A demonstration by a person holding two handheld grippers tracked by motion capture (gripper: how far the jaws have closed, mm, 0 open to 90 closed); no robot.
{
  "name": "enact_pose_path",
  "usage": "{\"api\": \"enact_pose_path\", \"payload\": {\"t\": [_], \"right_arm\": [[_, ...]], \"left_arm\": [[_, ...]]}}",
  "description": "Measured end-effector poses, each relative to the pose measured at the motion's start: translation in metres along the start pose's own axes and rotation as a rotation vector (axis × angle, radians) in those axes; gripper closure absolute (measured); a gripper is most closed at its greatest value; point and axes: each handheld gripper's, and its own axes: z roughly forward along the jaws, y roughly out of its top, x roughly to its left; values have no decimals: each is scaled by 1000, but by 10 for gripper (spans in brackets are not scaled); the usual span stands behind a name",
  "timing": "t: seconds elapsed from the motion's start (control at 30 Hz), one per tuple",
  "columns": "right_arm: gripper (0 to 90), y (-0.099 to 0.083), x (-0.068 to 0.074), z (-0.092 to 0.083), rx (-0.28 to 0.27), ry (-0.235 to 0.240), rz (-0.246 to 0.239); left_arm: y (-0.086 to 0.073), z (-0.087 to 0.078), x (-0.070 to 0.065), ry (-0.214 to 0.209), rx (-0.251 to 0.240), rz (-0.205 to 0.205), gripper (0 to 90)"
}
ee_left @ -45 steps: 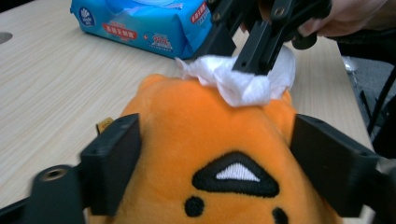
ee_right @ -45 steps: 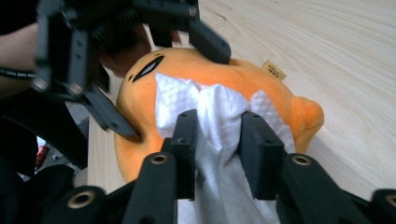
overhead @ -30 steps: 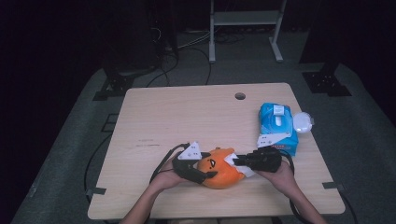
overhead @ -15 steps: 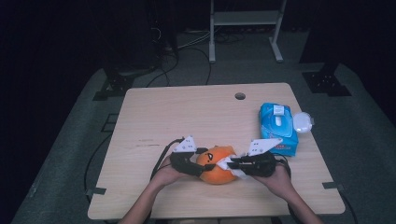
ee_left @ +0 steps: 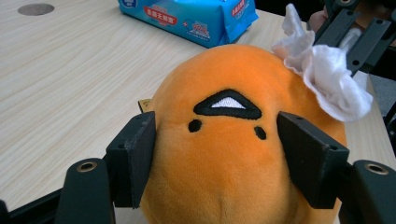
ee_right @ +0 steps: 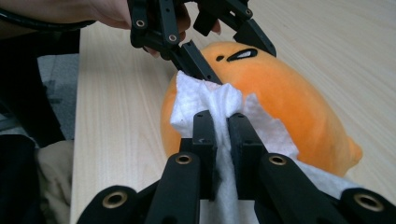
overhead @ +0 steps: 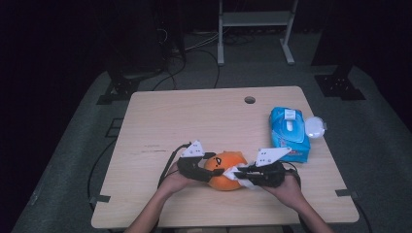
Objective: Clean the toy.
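Observation:
An orange plush toy (overhead: 224,171) with a stitched face lies on the table (overhead: 194,121) near its front edge. My left gripper (overhead: 214,170) is shut on it from the left, with both pads pressing into its sides beside the face (ee_left: 229,105). These jaws have just been opening a little, and the toy stays between them. My right gripper (overhead: 242,174) comes from the right, shut on a crumpled white wipe (ee_right: 219,100). The wipe (ee_left: 327,74) rests against the toy's (ee_right: 299,112) top and back.
A blue pack of wet wipes (overhead: 289,133) lies at the right of the table, a round clear lid (overhead: 315,127) beside it. A cable hole (overhead: 249,100) is at the far edge. Dark floor, cables and a white stand lie beyond.
My right gripper has shifted a little left and toward me with the wipe, across the toy. The left gripper and the toy have hardly moved.

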Motion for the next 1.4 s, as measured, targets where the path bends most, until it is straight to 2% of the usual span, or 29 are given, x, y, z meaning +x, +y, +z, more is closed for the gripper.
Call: {"api": "enact_pose_path", "payload": {"t": [0.03, 0.07, 0.13, 0.17, 0.2, 0.23, 0.33, 0.4, 0.43, 0.57, 0.63, 0.67, 0.73, 0.8, 0.87, 0.97, 1.03, 1.1, 1.13, 1.17, 1.23, 1.27, 1.3, 1.33, 1.37, 1.4], "right_arm": [[818, 0, 0, 0, 0, 0, 0], [819, -2, -5, -2, -11, -1, 27], [820, -5, -10, -3, -16, 7, 46], [820, -5, -10, -3, -16, 7, 46], [821, -7, -10, -3, -20, 16, 66], [821, -7, -10, -3, -20, 16, 66], [820, -10, -10, -4, -16, 4, 67], [820, -10, -11, -5, -18, 4, 74], [820, -12, -12, -5, -20, 15, 85], [819, -11, -8, -3, -17, 17, 87], [819, -9, -5, -2, -17, 12, 79], [819, -5, -1, 2, -27, 29, 67], [819, -4, 0, 3, -27, 31, 62], [820, 1, 5, 8, -16, 13, 19], [820, 1, 5, 6, -18, 6, 23], [820, -2, -5, -4, -35, -54, 49], [820, -8, -13, -10, -37, -77, 82], [820, -11, -17, -12, -38, -80, 101], [820, -16, -22, -14, -36, -76, 127], [820, -16, -22, -14, -36, -76, 127], [819, -17, -20, -14, -31, -71, 131], [818, -15, -14, -13, -26, -71, 113], [818, -15, -14, -13, -26, -71, 113], [818, -11, -8, -10, -22, -69, 87], [818, -11, -8, -10, -22, -69, 87], [818, -9, -7, -9, -24, -61, 81]], "left_arm": [[0, 0, 0, 0, 0, 0, 302], [1, -1, 1, -7, 2, 2, 277], [3, -3, 0, -1, 7, 14, 190], [6, -6, -1, 1, 9, 21, 190], [9, -12, -4, -13, 19, 38, 147], [9, -12, -4, -13, 19, 38, 132], [8, -17, -5, -49, 65, 49, 143], [6, -16, -5, -56, 65, 46, 174], [4, -13, -5, -50, 67, 43, 234], [5, -11, -5, -20, 55, 62, 305], [5, -10, -3, -17, 52, 53, 308], [5, -9, -2, -19, 47, 42, 307], [4, -8, -2, -19, 44, 36, 306], [4, -9, -1, -16, 54, 43, 309], [2, -10, 1, -19, 46, 35, 311], [-1, -11, 4, -26, 45, 36, 313], [-2, -11, 4, -30, 43, 31, 312], [-3, -11, 4, -30, 41, 27, 302], [-3, -11, 4, -28, 41, 23, 281], [-2, -10, 4, -25, 41, 15, 281], [-3, -6, 5, -13, 65, -25, 178], [-4, -4, 6, -33, 65, -32, 174], [-4, -4, 6, -33, 65, -32, 178], [-1, -5, 2, -38, 67, -4, 201], [-1, -5, 2, -38, 67, -4, 217], [0, -5, 0, -35, 61, 15, 217]]}}
